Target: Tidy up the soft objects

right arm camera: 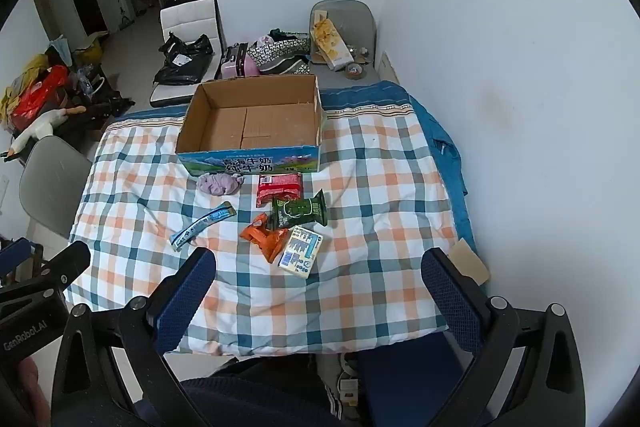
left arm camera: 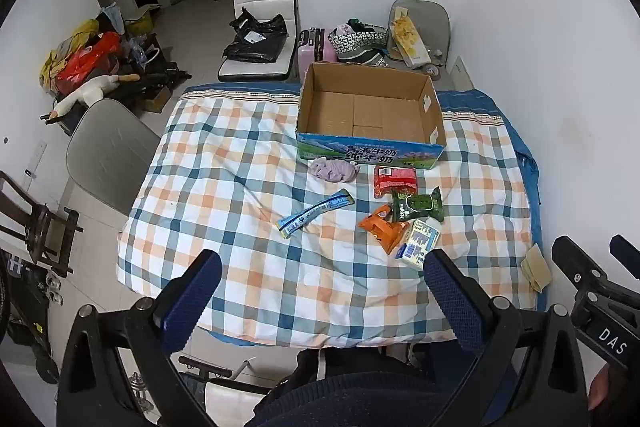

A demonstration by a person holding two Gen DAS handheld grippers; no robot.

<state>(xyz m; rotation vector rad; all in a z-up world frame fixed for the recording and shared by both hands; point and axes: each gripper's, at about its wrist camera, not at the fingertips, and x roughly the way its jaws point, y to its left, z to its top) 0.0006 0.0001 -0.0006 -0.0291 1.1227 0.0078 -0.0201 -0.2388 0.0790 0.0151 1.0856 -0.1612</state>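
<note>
**A:** How far along are you?

**B:** By my reckoning, right at the start. The box sits at the far side of the counter and its cardboard floor is bare. Nothing soft has gone in.

**A:** What is left to move?

**B:** Everything. The purple cloth lies just in front of the box, touching or nearly touching its printed wall. To its right is the red pack, and the green pack overlaps the red one's near edge. The orange pack and the white carton lie against each other, nearest to me. The blue stick lies alone, slanted, to the left of that cluster.

**A:** And your grippers?

**B:** My left hand-held gripper hangs over the near edge of the counter, fingers spread wide, holding nothing. My right hand-held gripper is the same: spread, with nothing between the pads, well short of the packs.

**A:** Which goes first?

**B:** Probably the white carton or the orange pack, since they are closest to my right side. The cloth is limp and should bunch easily; the packs look puffy and could slip if I pinch a corner.

**A:** Anything else on the counter?

**B:** A tan card at the right edge, which I judge is not part of the job.
</note>
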